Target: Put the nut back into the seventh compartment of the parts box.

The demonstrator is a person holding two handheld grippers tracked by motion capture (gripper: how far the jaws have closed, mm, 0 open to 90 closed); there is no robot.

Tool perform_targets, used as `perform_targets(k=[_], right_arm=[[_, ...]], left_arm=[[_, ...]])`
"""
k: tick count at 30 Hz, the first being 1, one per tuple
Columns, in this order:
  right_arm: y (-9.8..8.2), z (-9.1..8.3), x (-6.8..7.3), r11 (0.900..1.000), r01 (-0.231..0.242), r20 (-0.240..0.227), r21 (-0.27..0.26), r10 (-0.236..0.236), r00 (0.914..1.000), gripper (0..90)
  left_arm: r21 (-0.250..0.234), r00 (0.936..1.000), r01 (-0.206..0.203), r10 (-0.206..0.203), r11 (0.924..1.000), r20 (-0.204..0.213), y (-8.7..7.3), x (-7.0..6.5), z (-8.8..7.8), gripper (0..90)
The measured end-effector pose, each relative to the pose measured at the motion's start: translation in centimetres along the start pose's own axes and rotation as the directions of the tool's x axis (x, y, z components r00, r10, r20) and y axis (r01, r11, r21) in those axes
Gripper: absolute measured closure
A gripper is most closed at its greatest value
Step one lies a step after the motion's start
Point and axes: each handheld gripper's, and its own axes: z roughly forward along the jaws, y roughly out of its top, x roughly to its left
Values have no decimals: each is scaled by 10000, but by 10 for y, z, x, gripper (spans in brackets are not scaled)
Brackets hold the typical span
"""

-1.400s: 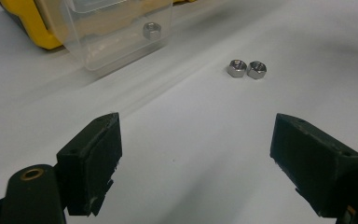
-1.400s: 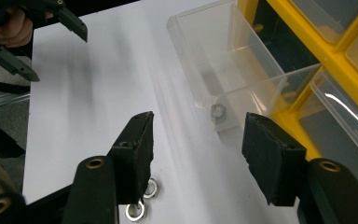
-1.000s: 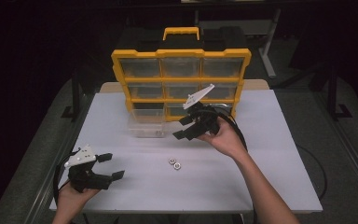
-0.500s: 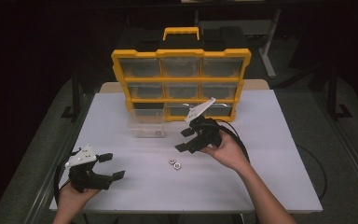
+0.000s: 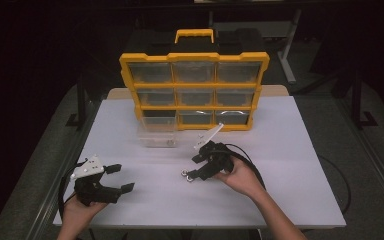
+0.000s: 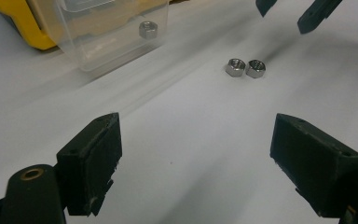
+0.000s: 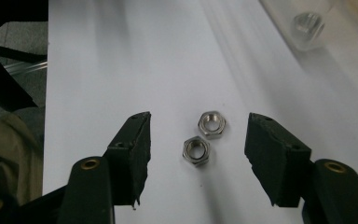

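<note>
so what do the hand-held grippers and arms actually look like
Both are black. The left hand-held gripper and right hand-held gripper each carry a pale grey three-cornered plate on top and trail a black cable. Each has two chunky, blocky black pads, with a brass-coloured rivet on the finger arm behind them. The person's forearms are bare, no sleeves in view.

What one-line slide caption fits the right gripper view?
Right gripper, jaws open, poised over two hex nuts lying side by side on the white table.
</note>
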Motion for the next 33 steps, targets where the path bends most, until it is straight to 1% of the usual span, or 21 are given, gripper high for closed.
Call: perform_targets(k=[1,2,4,6,8,10,11,12,15,16,17,20,24,26,28,29,32,33], right_arm=[[-1,2,1,9999,-85,-29,94,85,10000,403],[-2,4,0,9999,28,-9,123,-28,10000,408],[-4,8,0,9997,33,-54,225,-31,10000,417],[-6,12,1,9992,-88,-49,385,90,9999,421],[-8,17,1,9985,-30,49,545,27,10000,427],[-10,22,1,9977,-136,19,658,135,9999,439],[-11,25,2,9971,-178,27,740,176,9998,446],[-11,27,2,9966,-152,55,814,148,9999,453],[-12,34,2,9956,-51,65,939,45,10000,496],[-12,38,3,9944,-8,120,1058,-4,9999,528],[-12,38,3,9944,-8,120,1058,-4,9999,528],[-12,42,3,9920,-85,304,1260,47,9995,578],[-12,44,4,9917,-16,323,1289,-26,9995,609],[-12,46,4,9910,115,399,1332,-170,9991,617],[-13,47,5,9899,111,439,1417,-174,9989,618],[-13,47,5,9907,207,466,1347,-272,9985,649],[-14,47,6,9904,225,540,1360,-301,9981,675],[-14,47,6,9900,299,523,1378,-375,9979,679]], left_arm=[[-5,10000,7,-7,10000,19,0,0,0,167],[-13,10000,9,-9,10000,12,0,0,0,167],[-20,10000,18,-18,10000,4,0,0,-1,167],[-26,10000,13,-13,10000,-9,0,0,-1,167],[-11,10000,-8,8,10000,-2,0,0,0,167],[-9,10000,-3,3,10000,-10,0,0,0,167],[53,10000,-74,75,10000,-10,0,0,0,167],[47,10000,-65,65,10000,-7,0,0,0,167],[77,10000,-83,83,9999,-11,0,0,0,167],[65,10000,-79,79,9999,-11,0,0,0,167],[43,10000,-60,60,10000,-6,0,0,0,167],[49,10000,-42,42,10000,-1,0,0,0,167],[56,10000,-69,69,10000,-7,0,1,0,167],[61,10000,-83,83,9999,-12,0,0,-1,167],[47,10000,-67,67,10000,-24,0,0,-1,167],[38,10000,-50,50,10000,-15,0,0,-1,167],[32,10000,-50,50,10000,-10,0,0,-1,167],[33,10000,-49,49,10000,-18,0,0,-1,167]])
